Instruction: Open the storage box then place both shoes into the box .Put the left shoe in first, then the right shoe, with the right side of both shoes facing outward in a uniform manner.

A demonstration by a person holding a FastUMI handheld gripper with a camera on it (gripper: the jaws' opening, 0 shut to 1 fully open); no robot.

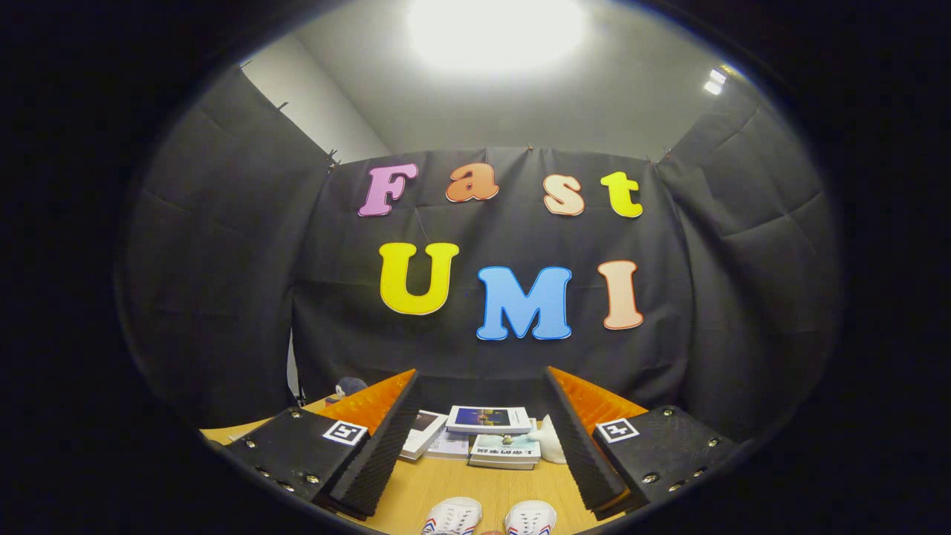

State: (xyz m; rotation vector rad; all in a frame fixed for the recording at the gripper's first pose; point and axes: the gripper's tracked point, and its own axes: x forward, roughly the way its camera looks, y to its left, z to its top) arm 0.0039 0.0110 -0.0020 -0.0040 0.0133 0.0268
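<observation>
Gripper view: books (492, 438) beyond parted jaws.

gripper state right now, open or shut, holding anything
tool: open, fingers spread wide, holding nothing; the two white shoes lie on the wooden table between the fingers, untouched, with a stack of books beyond.

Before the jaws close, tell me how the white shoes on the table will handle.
The white shoes look like soft canvas, so probably light and squashy under the open gripper. Laced, low uppers may fold if pinched. On the wooden table, they would likely slide rather than roll.
</observation>
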